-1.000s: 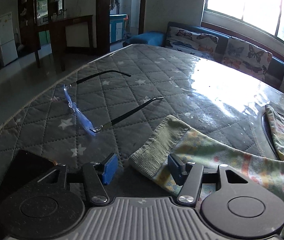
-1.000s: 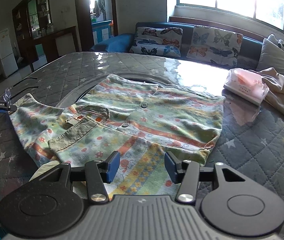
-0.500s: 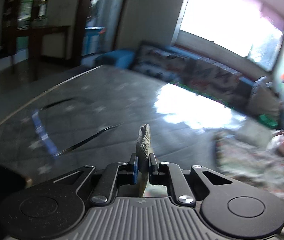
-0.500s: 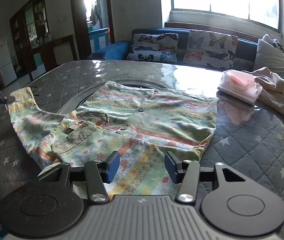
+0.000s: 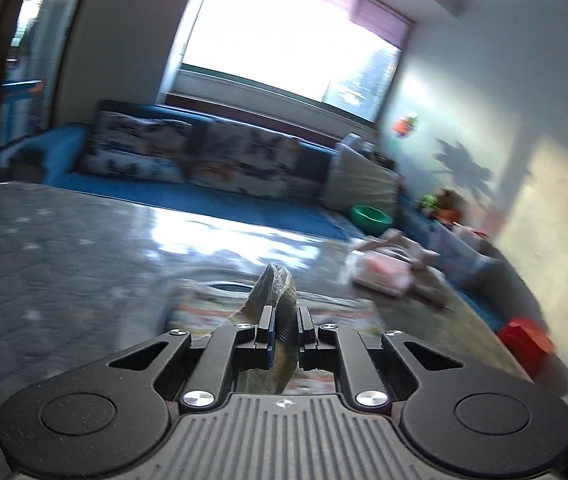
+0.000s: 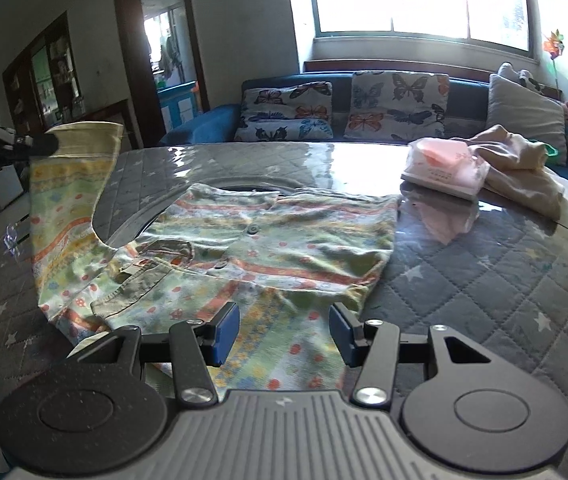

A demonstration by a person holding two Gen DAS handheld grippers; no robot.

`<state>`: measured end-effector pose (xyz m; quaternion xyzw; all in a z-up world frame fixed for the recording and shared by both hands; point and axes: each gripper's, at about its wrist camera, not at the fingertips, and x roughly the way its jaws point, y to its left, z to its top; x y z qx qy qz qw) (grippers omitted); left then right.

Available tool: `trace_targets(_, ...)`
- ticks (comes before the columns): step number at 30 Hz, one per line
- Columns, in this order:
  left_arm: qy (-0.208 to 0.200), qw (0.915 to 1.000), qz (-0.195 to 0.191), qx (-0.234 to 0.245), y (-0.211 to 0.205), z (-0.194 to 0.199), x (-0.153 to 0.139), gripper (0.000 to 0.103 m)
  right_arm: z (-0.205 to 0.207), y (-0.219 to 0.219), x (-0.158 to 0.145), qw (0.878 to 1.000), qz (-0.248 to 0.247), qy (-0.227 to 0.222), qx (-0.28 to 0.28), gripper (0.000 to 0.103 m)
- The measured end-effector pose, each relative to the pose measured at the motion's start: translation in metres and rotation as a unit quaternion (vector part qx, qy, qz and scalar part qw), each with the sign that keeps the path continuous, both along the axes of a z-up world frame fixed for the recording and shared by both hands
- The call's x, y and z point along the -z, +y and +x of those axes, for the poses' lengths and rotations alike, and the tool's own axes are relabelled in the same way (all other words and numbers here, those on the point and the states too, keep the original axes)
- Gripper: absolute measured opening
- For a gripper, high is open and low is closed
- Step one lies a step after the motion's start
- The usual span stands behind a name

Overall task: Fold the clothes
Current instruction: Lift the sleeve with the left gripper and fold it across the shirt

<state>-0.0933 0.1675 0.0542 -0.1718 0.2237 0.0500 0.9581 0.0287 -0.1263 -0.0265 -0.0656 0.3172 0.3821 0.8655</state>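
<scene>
At upper left, the left gripper (image 6: 50, 144) pinches the raised sleeve (image 6: 68, 200), which wants folding across the shirt (image 6: 276, 240); the right gripper (image 6: 284, 330) hangs spread.

I see a grey quilted table (image 6: 483, 280) carrying the shirt (image 6: 268, 248), a pink pack (image 6: 443, 164), a beige garment (image 6: 523, 172) and glasses (image 6: 12, 236) at its left edge.

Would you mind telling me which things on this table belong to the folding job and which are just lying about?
Part of the job:
- patterned shirt, spread on the table
- its sleeve cuff, pinched in the left gripper
- right gripper, jaws apart over the hem

Just lying about:
- pink packet
- beige garment
- glasses
</scene>
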Motion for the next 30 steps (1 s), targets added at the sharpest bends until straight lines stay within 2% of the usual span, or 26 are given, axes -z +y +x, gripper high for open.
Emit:
trace_targets(7,0.026,0.9958,-0.005,0.088,-0.056,0.040,0.022,0.011,0.005,-0.018,0.005,1.000,0.008,0.007,0.026,0.051)
trace_targets(16,0.067,0.9859,-0.006,0.153,-0.095,0.062,0.057,0.013,0.011,-0.030,0.010,0.999,0.010,0.018,0.047,0.051)
trace_targets(18,0.079,0.9838,-0.005,0.161,-0.098,0.064,0.064,0.022,0.012,-0.030,0.011,0.998,0.011,0.019,0.050,0.051)
trace_targets(20,0.088,0.9814,-0.004,0.170,-0.099,0.064,0.070,0.025,0.012,-0.030,0.010,0.998,0.012,0.019,0.051,0.051)
trace_targets(21,0.091,0.9805,-0.003,0.174,-0.099,0.061,0.071,0.033,0.012,-0.029,0.010,0.998,0.012,0.018,0.051,0.051)
trace_targets(23,0.091,0.9800,0.002,0.177,-0.096,0.055,0.071,0.043,0.012,-0.027,0.009,0.999,0.013,0.019,0.048,0.050)
trace_targets(26,0.088,0.9825,0.016,0.163,-0.084,0.041,0.070,0.043,0.011,-0.021,0.009,0.999,0.015,0.026,0.038,0.050)
trace_targets(30,0.099,0.9885,0.028,0.111,-0.049,0.022,0.072,0.043,0.011,-0.004,0.016,0.999,0.013,0.046,0.009,0.048)
